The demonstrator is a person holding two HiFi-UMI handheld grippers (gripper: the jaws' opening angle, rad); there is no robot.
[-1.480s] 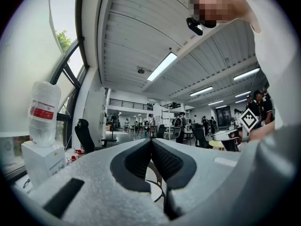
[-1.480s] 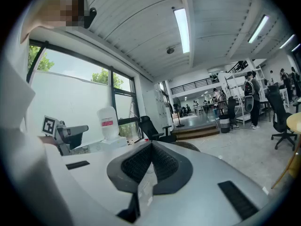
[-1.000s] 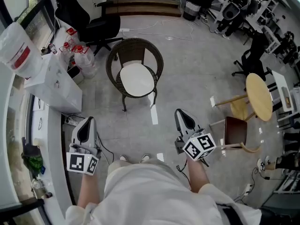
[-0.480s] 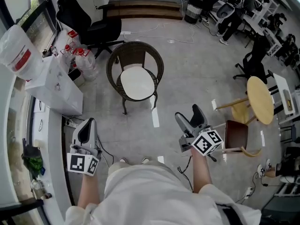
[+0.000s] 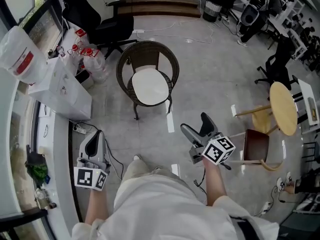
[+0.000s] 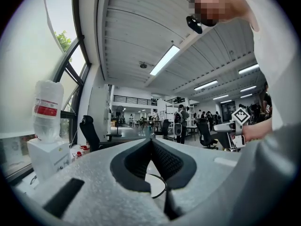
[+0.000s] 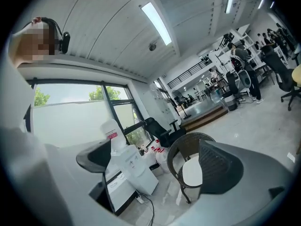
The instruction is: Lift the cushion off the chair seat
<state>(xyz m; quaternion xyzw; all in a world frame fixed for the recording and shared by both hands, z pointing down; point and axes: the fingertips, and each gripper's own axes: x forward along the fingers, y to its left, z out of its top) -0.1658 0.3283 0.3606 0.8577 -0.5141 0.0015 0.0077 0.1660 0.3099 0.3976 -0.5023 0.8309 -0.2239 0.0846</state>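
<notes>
A round white cushion (image 5: 150, 85) lies on the seat of a brown wicker chair (image 5: 126, 66) on the floor ahead of me. Both grippers hang well short of the chair, near my body. My left gripper (image 5: 93, 140) is shut with nothing in it, its pads meeting (image 6: 151, 142). My right gripper (image 5: 196, 124) has just been opening its jaws and now stands wide open with nothing between them. In the right gripper view, the chair (image 7: 176, 157) and cushion (image 7: 192, 172) show between the spread jaws of that gripper (image 7: 155, 161), still far off.
A white water dispenser (image 5: 60, 86) with an upturned bottle (image 5: 17, 54) stands at the left, with packed bottles (image 5: 91, 56) and a black office chair (image 5: 95, 19) behind it. A round wooden table (image 5: 282, 106) and a wooden chair (image 5: 257, 146) stand at the right. A cable (image 5: 112, 156) lies on the floor.
My right gripper's jaws went from shut to wide open and the hand rolled and shifted slightly. One foot has stepped forward. The left gripper has stayed shut and nearly still.
</notes>
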